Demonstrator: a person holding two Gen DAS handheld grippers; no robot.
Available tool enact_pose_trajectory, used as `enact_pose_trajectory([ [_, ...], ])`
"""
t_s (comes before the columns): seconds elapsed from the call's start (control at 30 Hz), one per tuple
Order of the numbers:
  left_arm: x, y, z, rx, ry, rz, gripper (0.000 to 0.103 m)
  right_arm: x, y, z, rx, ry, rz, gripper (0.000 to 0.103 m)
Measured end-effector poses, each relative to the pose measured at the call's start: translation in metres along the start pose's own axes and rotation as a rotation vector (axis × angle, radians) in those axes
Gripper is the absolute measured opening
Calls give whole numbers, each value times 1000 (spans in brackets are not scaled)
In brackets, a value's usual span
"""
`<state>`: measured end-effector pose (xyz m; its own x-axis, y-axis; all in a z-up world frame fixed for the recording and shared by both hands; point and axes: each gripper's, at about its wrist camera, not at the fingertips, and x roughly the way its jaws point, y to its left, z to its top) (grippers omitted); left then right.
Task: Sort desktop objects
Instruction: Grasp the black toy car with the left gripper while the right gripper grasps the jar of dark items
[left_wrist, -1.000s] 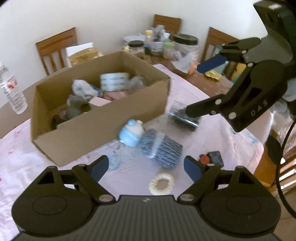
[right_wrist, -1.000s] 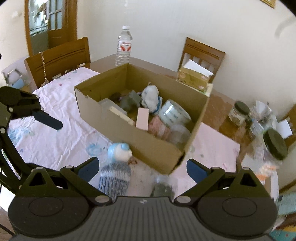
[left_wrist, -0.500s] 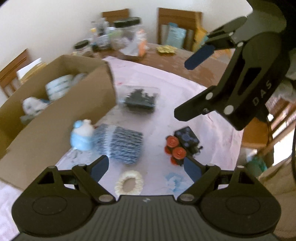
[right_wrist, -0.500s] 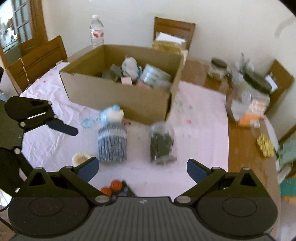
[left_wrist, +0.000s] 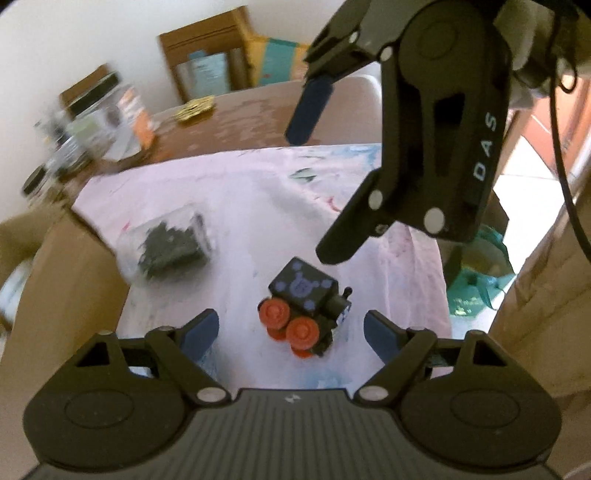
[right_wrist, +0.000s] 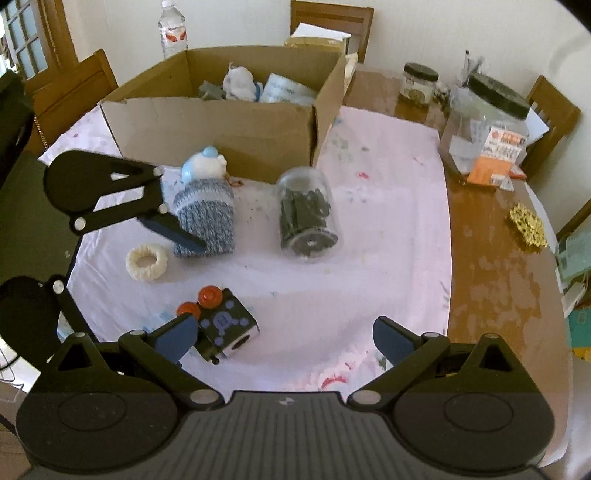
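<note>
The brown wooden counter (right_wrist: 491, 236) carries a pale pink cloth (right_wrist: 369, 280) and an open brown cardboard box (right_wrist: 221, 125). Before the box lie a blue-grey knitted doll (right_wrist: 205, 206), a clear jar of dark pieces (right_wrist: 306, 218) on its side, and a cream ring (right_wrist: 146, 262). A small black toy block with red wheels (left_wrist: 303, 306) sits between the left tongs (left_wrist: 291, 332), which are closing, pads apart from it. The right tongs (right_wrist: 284, 338) stand apart, empty, beside it
</note>
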<state>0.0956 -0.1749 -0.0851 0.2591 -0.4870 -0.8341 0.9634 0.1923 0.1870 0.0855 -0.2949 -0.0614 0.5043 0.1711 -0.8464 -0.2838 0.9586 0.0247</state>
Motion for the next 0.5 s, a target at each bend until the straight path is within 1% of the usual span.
enact_pose_trajectory([
  [0.1, 10, 8, 4, 19, 6, -40, 71, 3, -5, -3, 20, 6, 8, 103],
  [0.27, 22, 13, 9, 38, 3, -102, 70, 6, -11, -7, 48, 13, 19, 103],
  [0.3, 24, 14, 8, 43, 7, -109, 68, 6, -12, -7, 51, 14, 19, 103],
  [0.33, 25, 14, 8, 45, 13, -115, 63, 7, -13, -8, 53, 16, 18, 103],
  [0.4, 25, 12, 9, 51, 13, -136, 59, 7, -15, -8, 59, 18, 15, 103],
  [0.5, 25, 10, 8, 49, 12, -134, 59, 9, -18, -7, 64, 16, 14, 103],
])
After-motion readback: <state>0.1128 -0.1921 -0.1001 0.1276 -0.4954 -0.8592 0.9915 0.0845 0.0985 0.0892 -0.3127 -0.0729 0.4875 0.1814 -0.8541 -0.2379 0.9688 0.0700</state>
